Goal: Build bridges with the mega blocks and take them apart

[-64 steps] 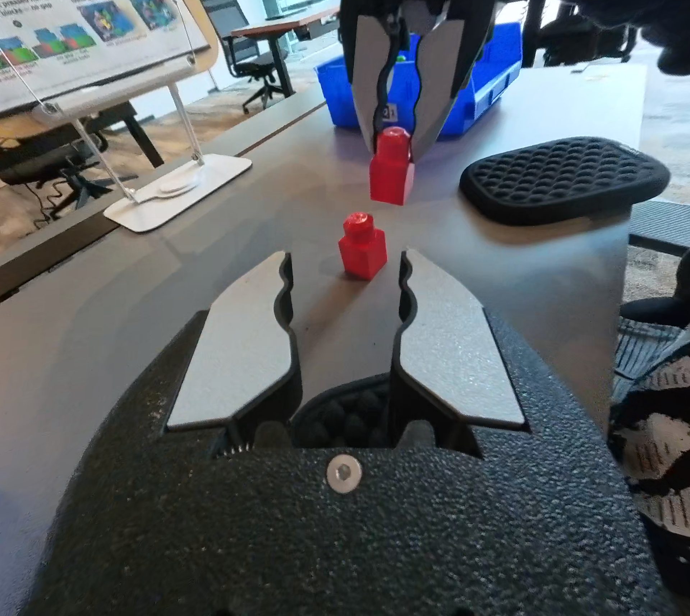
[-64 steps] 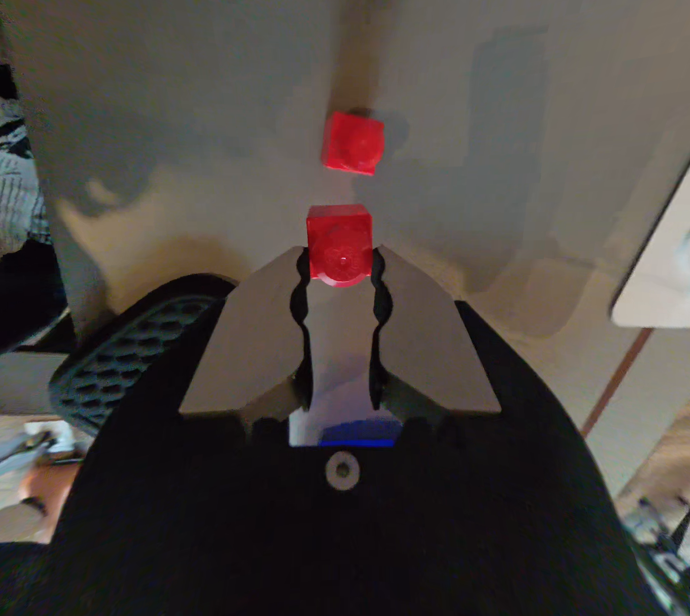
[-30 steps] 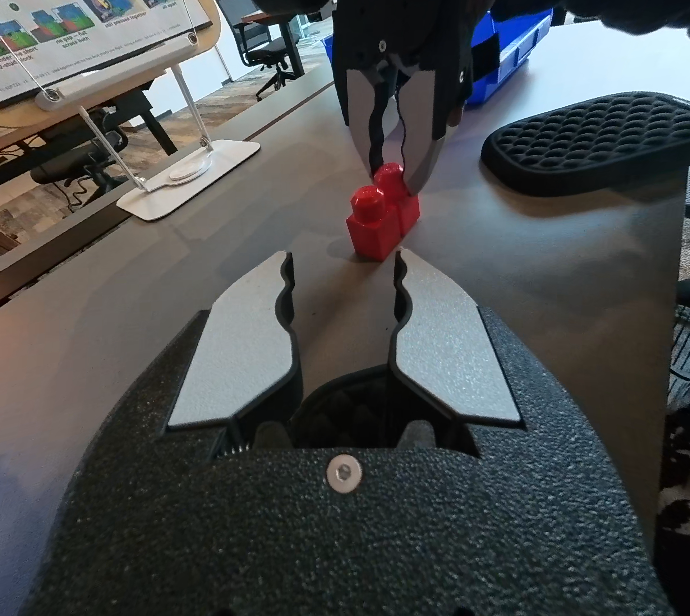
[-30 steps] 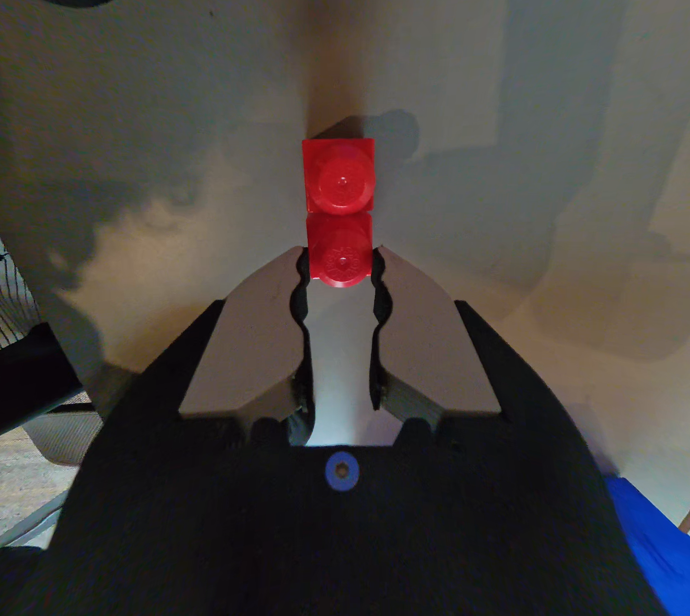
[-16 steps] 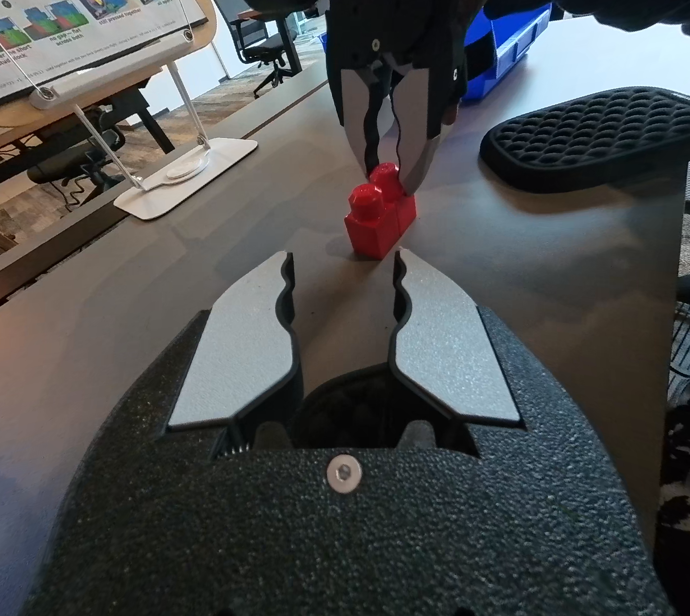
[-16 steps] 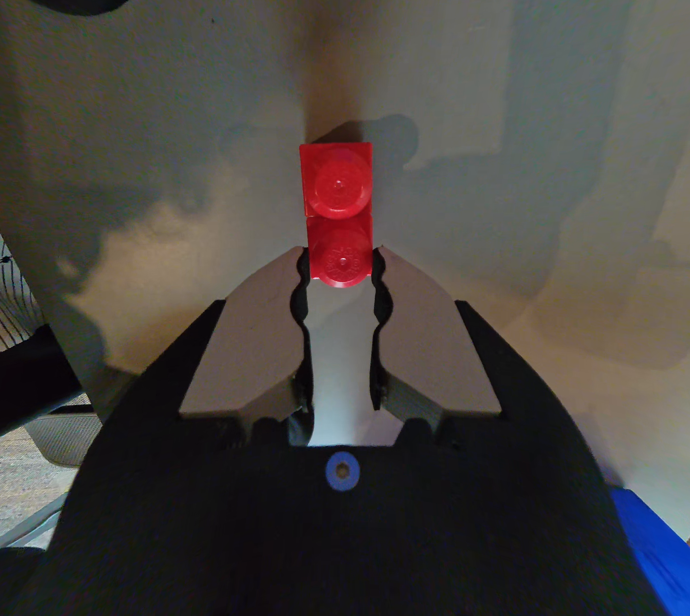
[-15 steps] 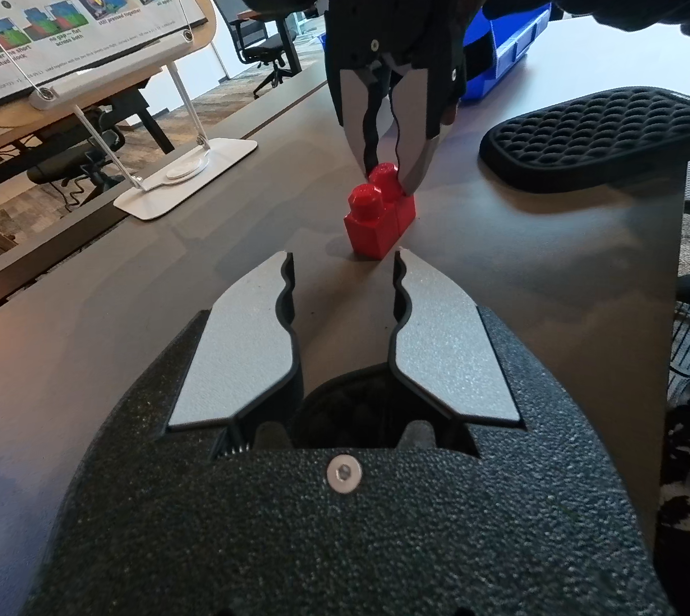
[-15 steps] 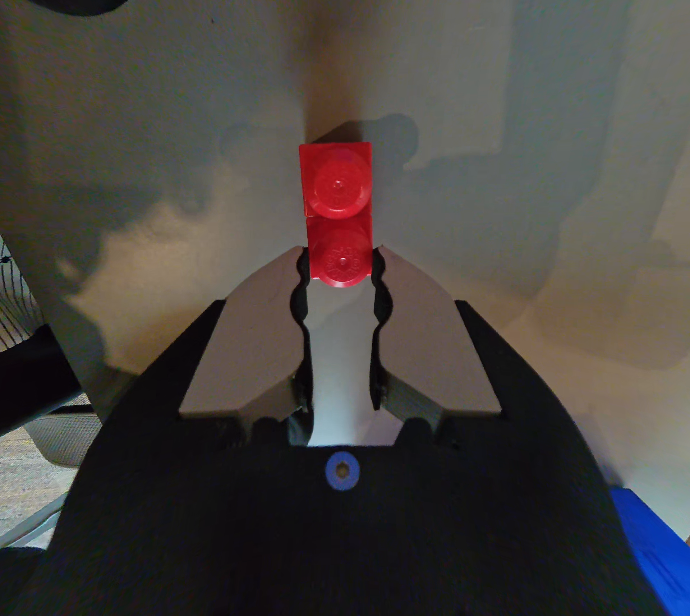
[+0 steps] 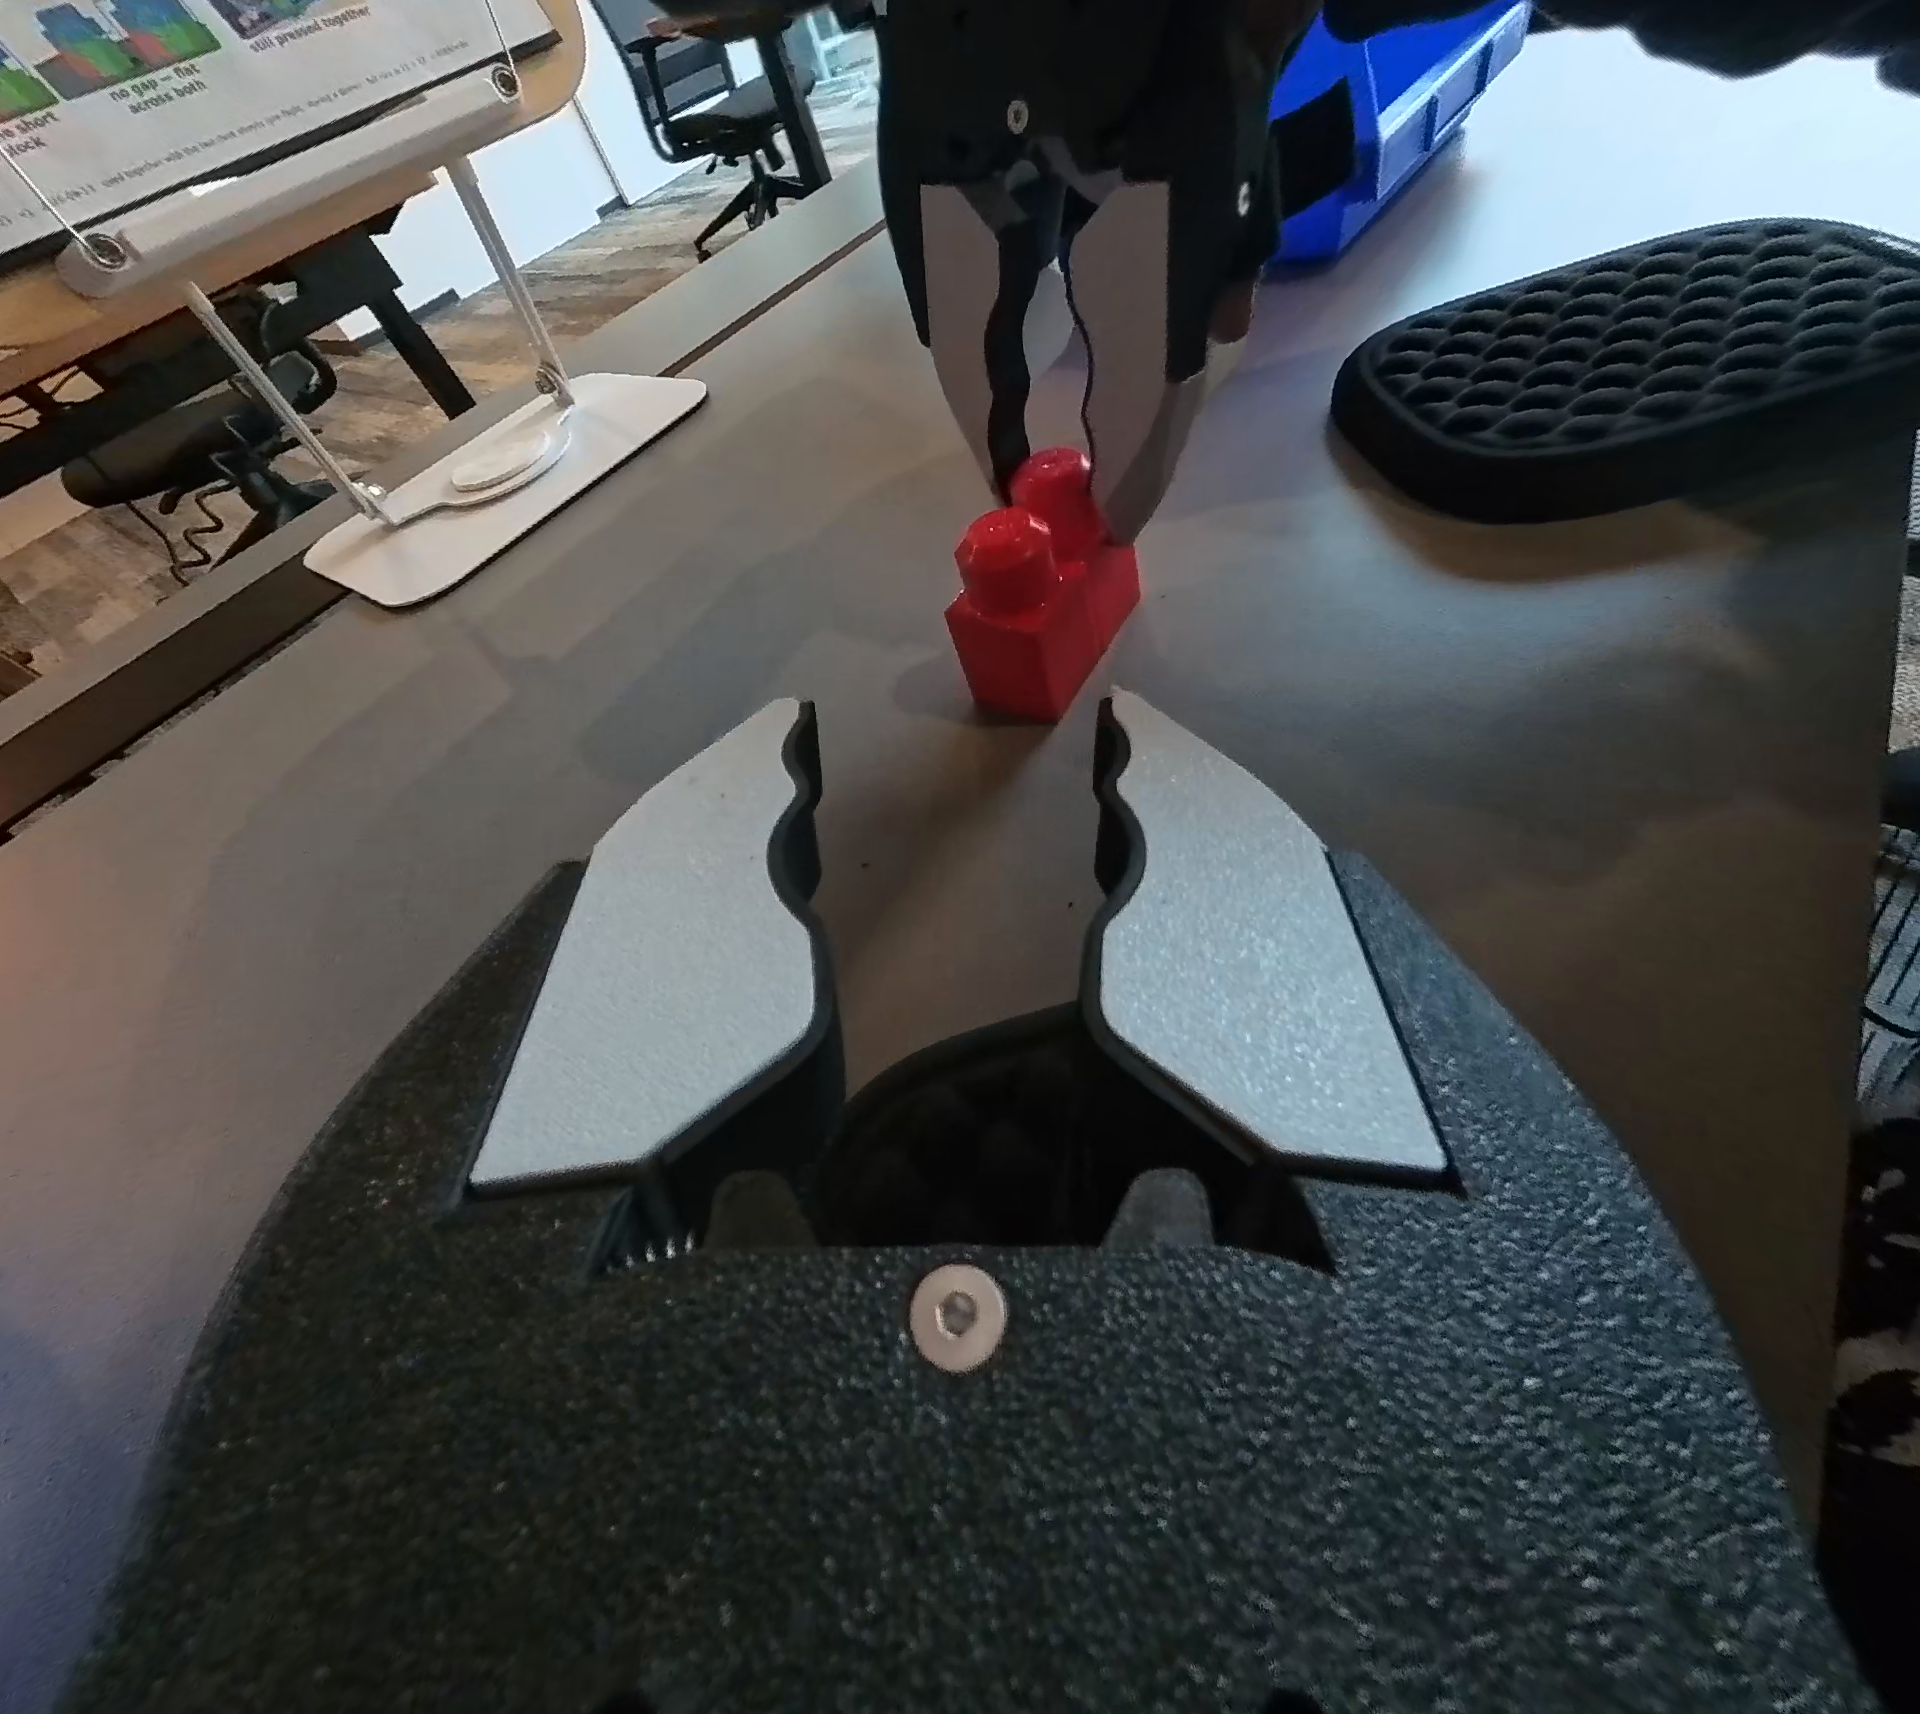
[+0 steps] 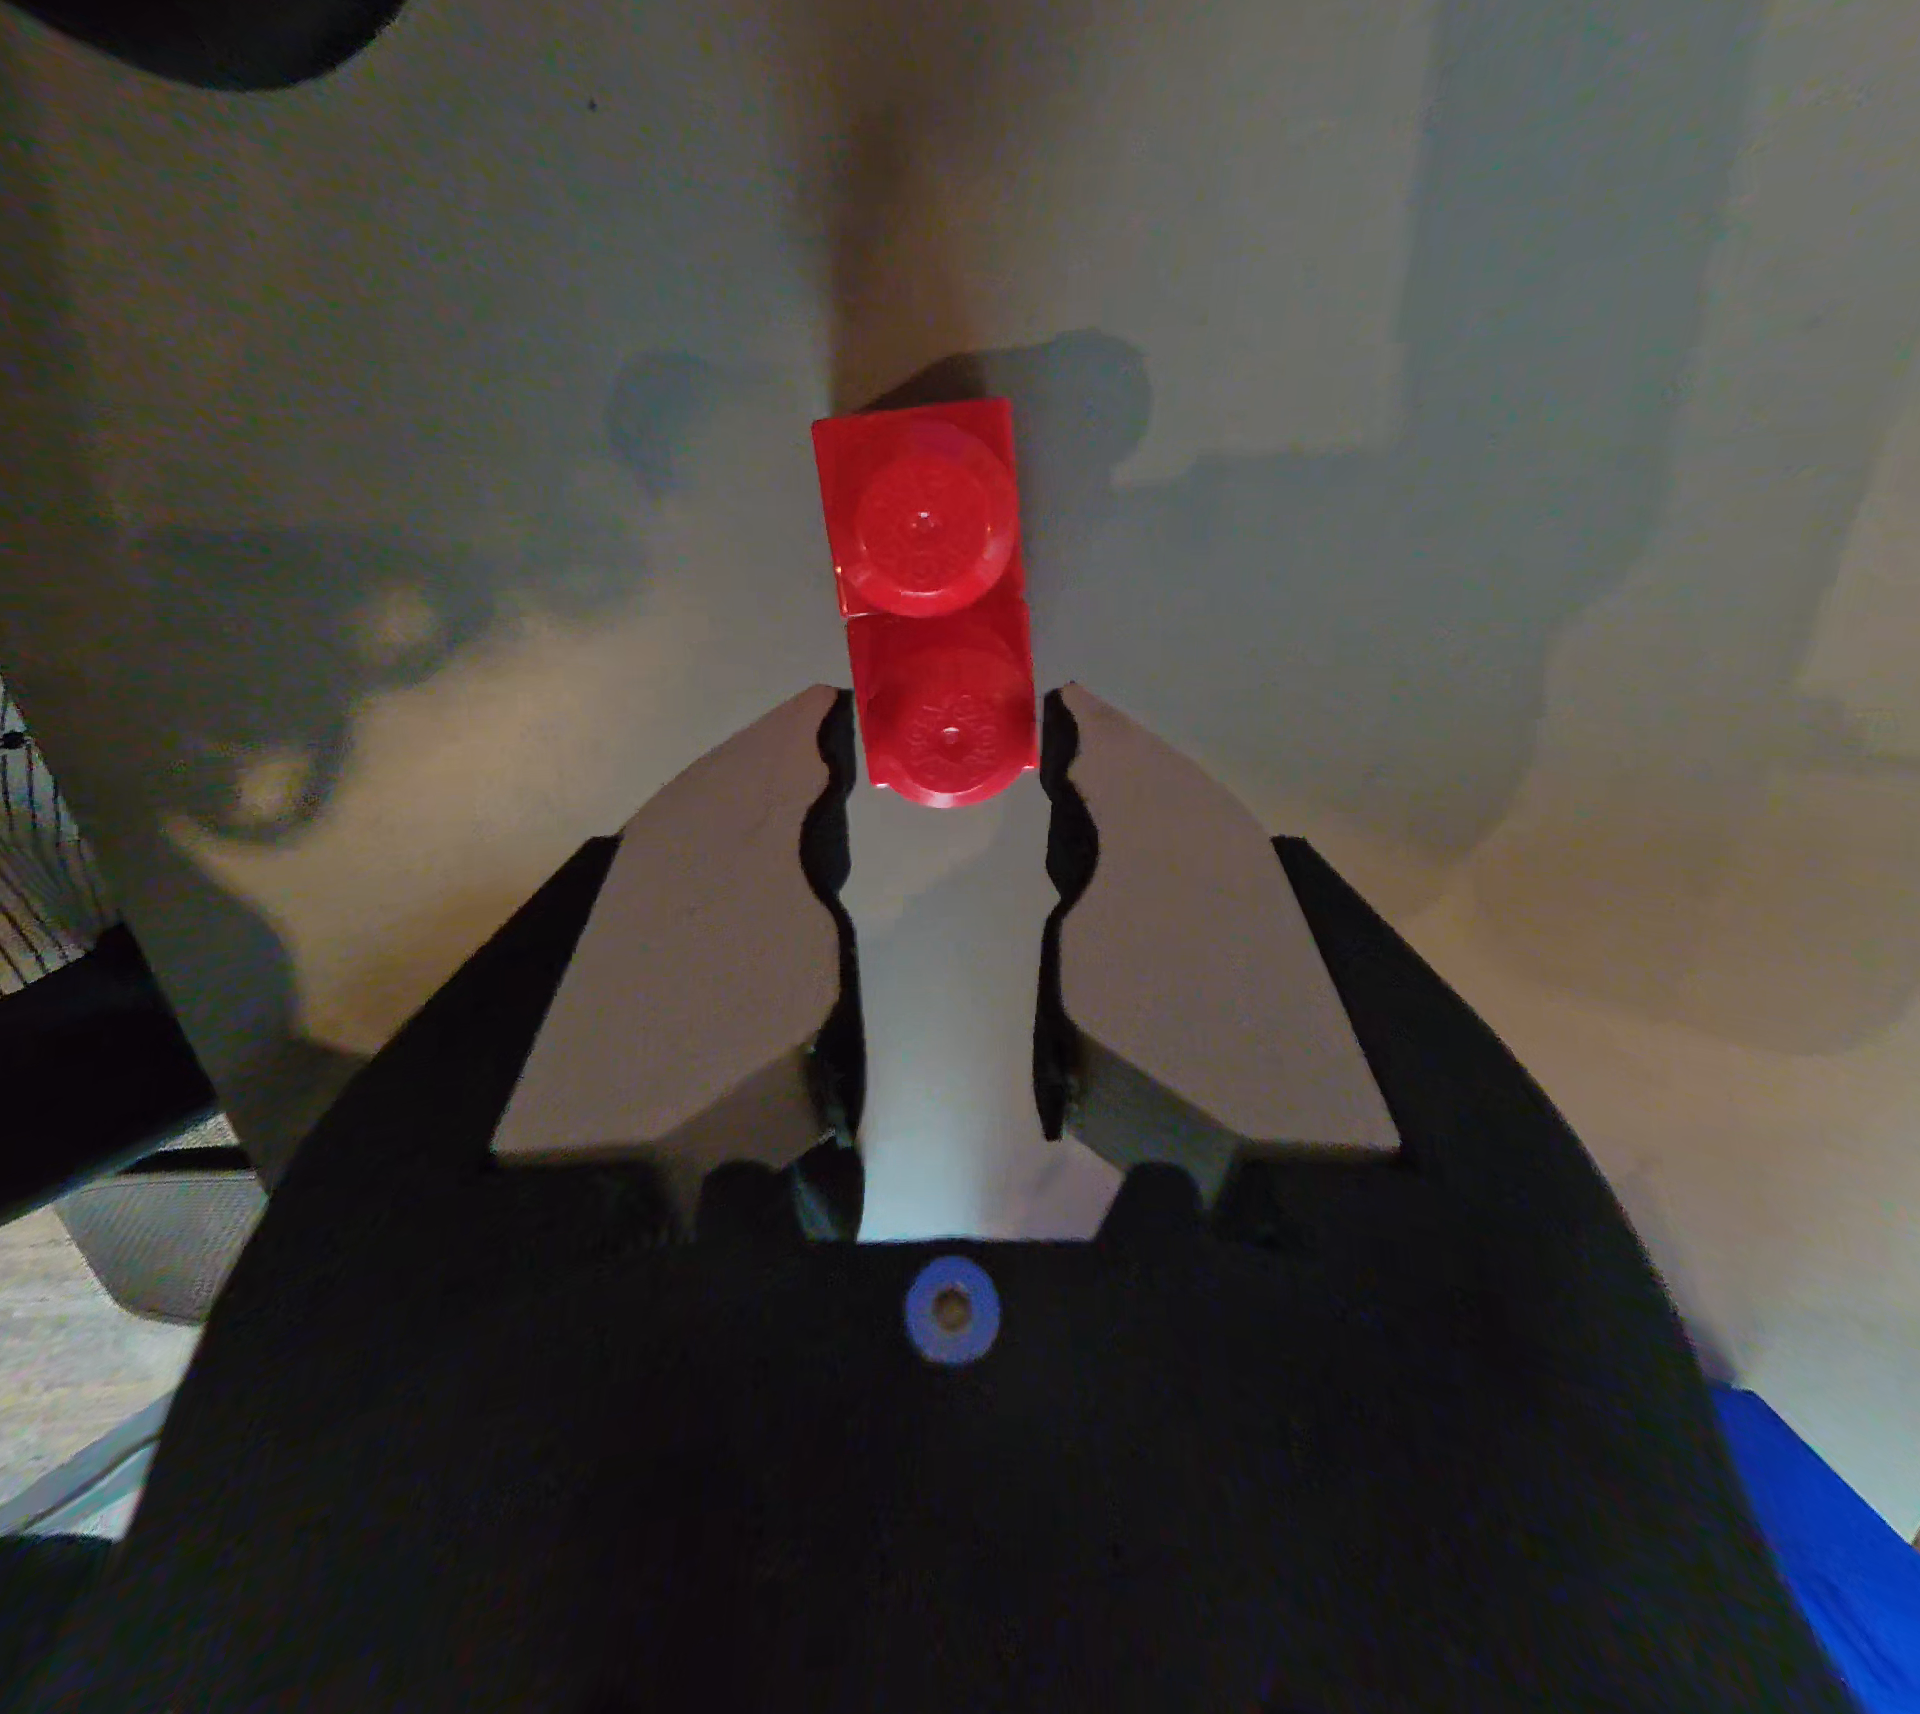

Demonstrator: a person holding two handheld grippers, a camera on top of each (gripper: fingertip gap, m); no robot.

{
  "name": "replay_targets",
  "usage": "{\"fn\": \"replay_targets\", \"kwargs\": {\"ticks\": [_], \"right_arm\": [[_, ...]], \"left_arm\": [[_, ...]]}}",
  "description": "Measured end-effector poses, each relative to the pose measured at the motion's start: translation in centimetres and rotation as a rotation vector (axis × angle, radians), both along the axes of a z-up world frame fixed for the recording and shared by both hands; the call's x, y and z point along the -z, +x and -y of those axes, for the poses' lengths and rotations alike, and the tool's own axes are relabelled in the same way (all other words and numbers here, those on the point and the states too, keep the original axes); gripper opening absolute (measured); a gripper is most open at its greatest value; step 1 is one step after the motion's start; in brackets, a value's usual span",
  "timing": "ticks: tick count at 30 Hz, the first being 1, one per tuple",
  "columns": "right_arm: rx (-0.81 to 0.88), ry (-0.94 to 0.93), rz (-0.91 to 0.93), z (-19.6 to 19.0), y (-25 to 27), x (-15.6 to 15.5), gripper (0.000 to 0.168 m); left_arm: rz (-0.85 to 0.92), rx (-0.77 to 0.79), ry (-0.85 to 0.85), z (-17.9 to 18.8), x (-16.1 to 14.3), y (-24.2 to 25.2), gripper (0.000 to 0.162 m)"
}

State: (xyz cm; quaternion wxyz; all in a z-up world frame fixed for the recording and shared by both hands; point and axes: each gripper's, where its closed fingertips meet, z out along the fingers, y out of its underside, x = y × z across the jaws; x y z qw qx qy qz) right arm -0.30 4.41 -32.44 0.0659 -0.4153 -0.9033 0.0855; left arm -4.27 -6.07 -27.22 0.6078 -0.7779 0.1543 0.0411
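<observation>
Two small red one-stud blocks stand side by side and touching on the grey table (image 9: 520, 833). My right gripper (image 10: 951, 688) reaches down from above and is shut on the red block (image 10: 945, 719), with its jaws against the block's two sides. The other red block (image 10: 914, 511) sits just beyond it. In the left wrist view the right gripper (image 9: 1060, 516) straddles the far block (image 9: 1107, 594), behind the near block (image 9: 1013, 625). My left gripper (image 9: 956, 706) is open and empty, low over the table just short of the near block.
A black honeycomb pad (image 9: 1642, 365) lies to the right of the blocks. A blue bin (image 9: 1392, 106) stands behind it. An instruction board (image 9: 260, 2) on a white stand (image 9: 509, 501) is at the left. The table's edge runs along the right side. Across from one pair of fingers to the other is roughly 12 cm.
My right gripper has brought its red block down from the air and set it against the other block. My left gripper has moved a little closer. Almost nothing has moved in the last half second.
</observation>
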Motion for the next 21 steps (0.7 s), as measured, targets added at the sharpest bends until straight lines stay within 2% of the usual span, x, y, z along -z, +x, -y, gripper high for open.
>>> {"fn": "replay_targets", "kwargs": {"ticks": [8, 12, 18, 21], "right_arm": [[-0.003, -0.009, -0.008, 0.2, 0.0, 0.0, 0.037], [0.012, -0.002, -0.032, -0.1, 0.0, -0.8, 0.045], [0.077, -0.076, -0.253, -0.6, 0.3, -4.8, 0.054], [0.137, -0.075, -0.313, -1.8, 1.8, -5.5, 0.053]], "left_arm": [[-0.008, 0.0, 0.0, 0.0, 0.0, 0.0, 0.051], [-0.009, -0.003, 0.004, 0.0, 0.0, 0.0, 0.051], [0.034, -0.019, 0.035, 0.2, -0.6, -0.4, 0.05], [0.071, -0.032, 0.053, 0.4, -1.2, -0.9, 0.049]]}}
